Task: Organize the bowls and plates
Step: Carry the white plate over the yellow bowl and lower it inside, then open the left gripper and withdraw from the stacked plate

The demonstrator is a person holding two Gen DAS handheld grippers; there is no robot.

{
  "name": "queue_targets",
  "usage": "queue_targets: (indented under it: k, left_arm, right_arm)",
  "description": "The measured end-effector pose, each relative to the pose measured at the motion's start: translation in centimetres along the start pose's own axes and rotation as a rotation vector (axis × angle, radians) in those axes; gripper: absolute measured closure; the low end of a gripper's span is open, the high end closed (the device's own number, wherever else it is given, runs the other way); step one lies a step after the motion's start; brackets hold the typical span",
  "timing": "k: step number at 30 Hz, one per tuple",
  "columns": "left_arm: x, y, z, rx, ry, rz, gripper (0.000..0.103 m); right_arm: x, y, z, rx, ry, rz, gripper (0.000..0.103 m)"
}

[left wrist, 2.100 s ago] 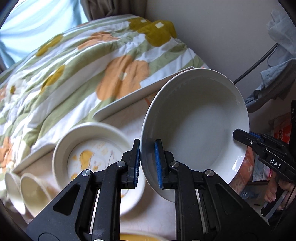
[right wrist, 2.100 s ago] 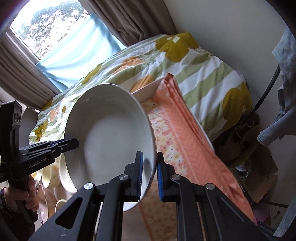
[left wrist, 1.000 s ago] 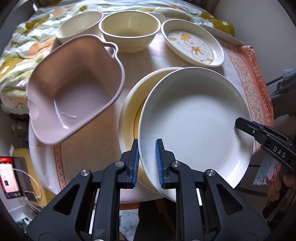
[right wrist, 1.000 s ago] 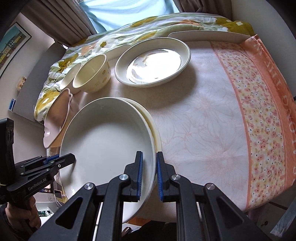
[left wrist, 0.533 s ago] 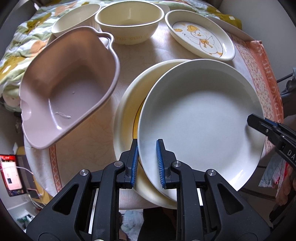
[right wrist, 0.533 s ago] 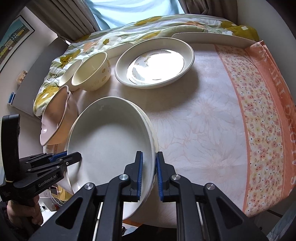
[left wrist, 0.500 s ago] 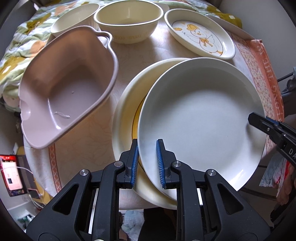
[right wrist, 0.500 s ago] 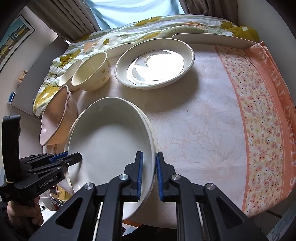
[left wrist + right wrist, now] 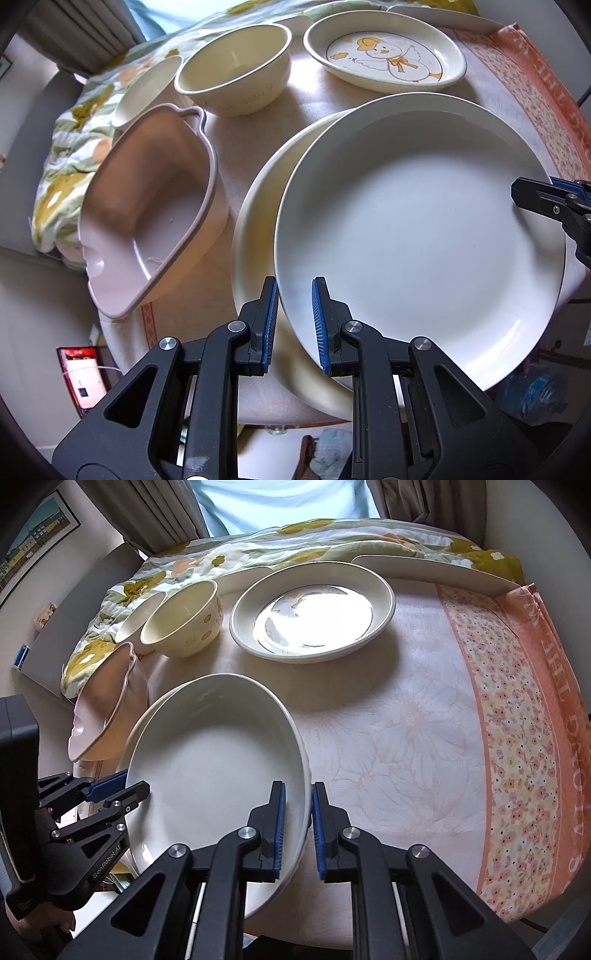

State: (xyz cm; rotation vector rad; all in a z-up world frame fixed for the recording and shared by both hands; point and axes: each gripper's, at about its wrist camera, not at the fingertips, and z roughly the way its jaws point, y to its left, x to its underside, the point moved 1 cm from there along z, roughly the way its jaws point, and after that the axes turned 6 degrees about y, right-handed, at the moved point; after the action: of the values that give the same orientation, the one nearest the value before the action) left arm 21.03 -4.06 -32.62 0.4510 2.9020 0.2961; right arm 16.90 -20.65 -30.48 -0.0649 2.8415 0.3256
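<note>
White plate (image 9: 417,229) pinched by two claws (left (image 9: 294,325), right (image 9: 297,827)); three bowls, three plates

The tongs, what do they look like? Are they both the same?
Both tongs match. The left tongs and right tongs are black plastic frames with triangle-shaped cut-outs and shiny silver bolts. Each finger ends in a ribbed blue pad. The left one has white letters, "GenRobot.AI", printed along one finger. No cables or sleeves show.
</note>
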Motion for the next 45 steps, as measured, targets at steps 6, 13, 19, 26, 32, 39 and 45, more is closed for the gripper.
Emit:
queue_targets:
  k: [6, 13, 19, 26, 32, 39, 45]
  left_arm:
    - [0.3, -0.6, -0.2, -0.068, -0.016, 0.015, 0.087]
    - [0.5, -0.3, -0.2, -0.096, -0.026, 0.021, 0.087]
    - [0.9, -0.4, -0.4, -0.104, -0.031, 0.022, 0.087]
    - [1.0, -0.5, -0.5, -0.116, -0.036, 0.022, 0.087]
    - [1.3, 0.0, -0.7, -0.133, -0.049, 0.014, 0.087]
    - [1.3, 0.4, -0.7, -0.119, -0.050, 0.002, 0.087]
    - [1.3, 1.2, -1.6, -0.074, -0.065, -0.028, 0.087]
  right_arm:
    - [0.0, 0.7, 0.4, 0.021, -0.006, -0.052, 0.090]
    - [-0.6, 2.0, 0.6, 0.079, -0.017, -0.128, 0.090]
    - [-0.6, 1.6, 0.6, 0.067, -0.021, -0.121, 0.090]
    - [-0.5, 1.6, 0.6, 0.063, -0.025, -0.119, 0.090]
    - [-0.6, 2.1, 0.6, 0.054, -0.030, -0.133, 0.090]
    - [-0.9, 1.9, 0.6, 0.049, -0.030, -0.130, 0.090]
    - [-0.9, 1.6, 0.3, 0.017, -0.028, -0.109, 0.090]
